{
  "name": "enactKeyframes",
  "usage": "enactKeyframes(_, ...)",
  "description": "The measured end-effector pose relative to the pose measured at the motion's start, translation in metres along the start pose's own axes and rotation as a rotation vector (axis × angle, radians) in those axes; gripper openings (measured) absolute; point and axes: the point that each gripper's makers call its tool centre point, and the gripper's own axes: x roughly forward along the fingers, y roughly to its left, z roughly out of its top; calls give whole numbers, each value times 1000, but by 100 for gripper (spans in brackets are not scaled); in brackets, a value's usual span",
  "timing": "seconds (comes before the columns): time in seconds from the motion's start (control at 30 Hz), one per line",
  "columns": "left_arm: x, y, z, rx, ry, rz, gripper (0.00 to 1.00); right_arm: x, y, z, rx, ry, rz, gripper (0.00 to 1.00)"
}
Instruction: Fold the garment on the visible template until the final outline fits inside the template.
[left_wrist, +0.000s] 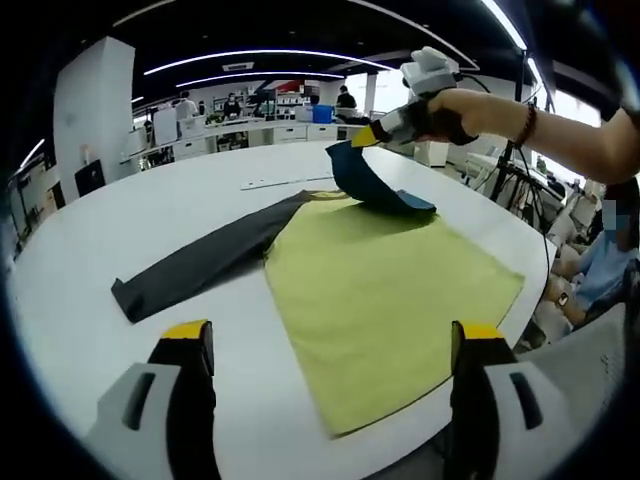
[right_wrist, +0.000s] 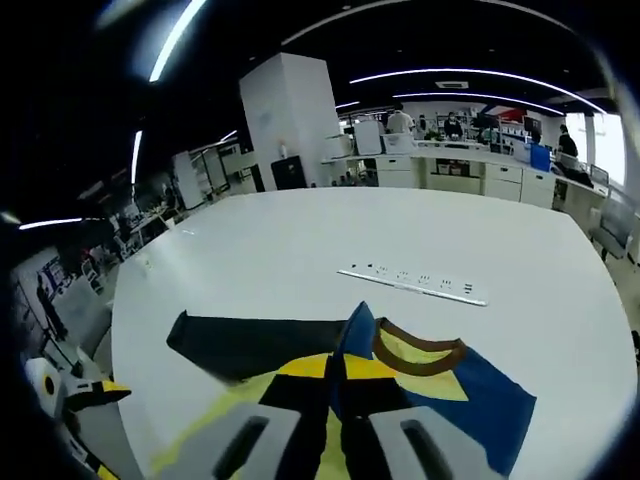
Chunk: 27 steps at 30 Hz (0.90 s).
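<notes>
Left gripper hangs low over the near edge of the round white table, its two yellow-tipped jaws spread wide apart and holding nothing. Just past the jaws lies the garment, a long-sleeved shirt spread flat on the table with its yellow-green body toward the camera. Its long axis runs from the hem beside the left gripper away to the collar. One black sleeve stretches straight out from the shoulder, away from the body to the view's left, lying flat.

At the far end of the garment, the right gripper is held above the table by a hand with a beaded wristband, the forearm reaching in from the table's far right edge. Its jaws are clamped on the blue sleeve, which is lifted off the table and drapes back down to the shoulder.

In the right gripper view, the right gripper has its jaws pressed together on that blue sleeve, with the brown-edged collar right beside them and the black sleeve lying beyond. Farther across the table from the collar rests a white power strip. Beyond the table, desks and people fill an office.
</notes>
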Motion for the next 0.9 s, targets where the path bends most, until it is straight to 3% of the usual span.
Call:
enactKeyframes(0.43,0,-2,-6,3,20,-4,96,-2,62,-20,-89,26,169,0)
enactKeyframes(0.7,1,-1,-5,5,19,4,96,5,80,-41,-177,51,197,0)
enactKeyframes(0.9,2,-2,-7,6,21,3,96,10,99,-49,-197,40,230,0)
